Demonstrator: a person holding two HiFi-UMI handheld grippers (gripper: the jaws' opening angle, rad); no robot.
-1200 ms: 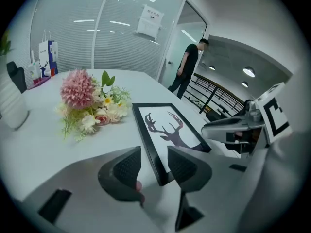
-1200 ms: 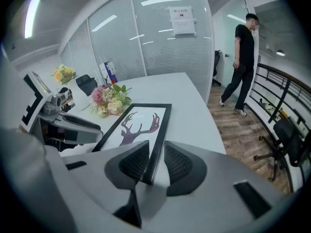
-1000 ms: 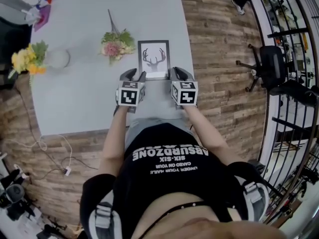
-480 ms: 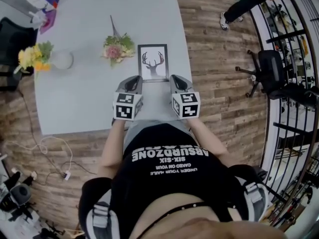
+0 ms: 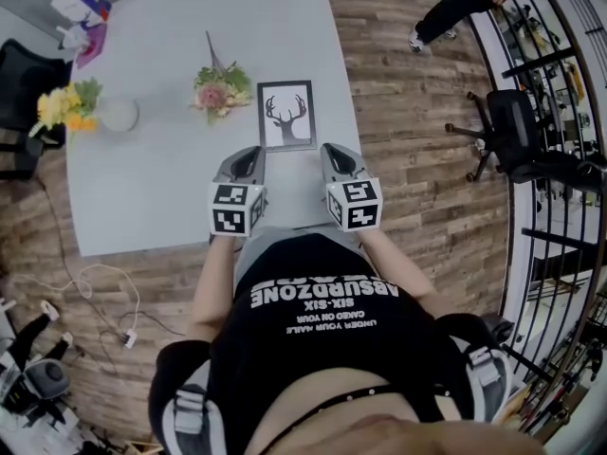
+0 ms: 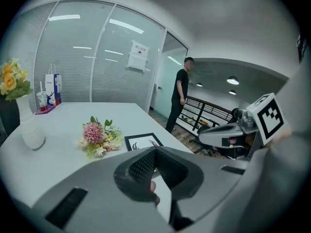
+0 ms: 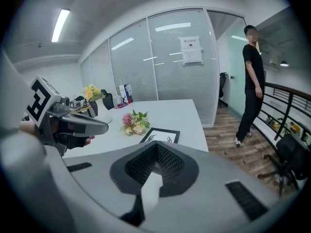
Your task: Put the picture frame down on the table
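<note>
The picture frame [image 5: 287, 115], black-rimmed with an antler print, lies flat on the grey table [image 5: 161, 188] near its right edge. It also shows in the left gripper view [image 6: 143, 142] and the right gripper view [image 7: 160, 136]. My left gripper [image 5: 251, 154] hovers just short of the frame's near left corner, apart from it. My right gripper [image 5: 334, 152] hangs level with it, off the near right corner. Both are shut with nothing between the jaws, as each gripper's own view shows: left gripper [image 6: 155, 152], right gripper [image 7: 156, 147].
A loose pink bouquet [image 5: 223, 88] lies left of the frame. A white vase with yellow flowers [image 5: 90, 112] stands further left. An office chair [image 5: 517, 131] and black railings are on the wood floor to the right, where a person [image 5: 455, 3] walks.
Both grippers have drawn back from the frame's near corners toward my body. The frame stays flat on the table. The person at the top right has walked on.
</note>
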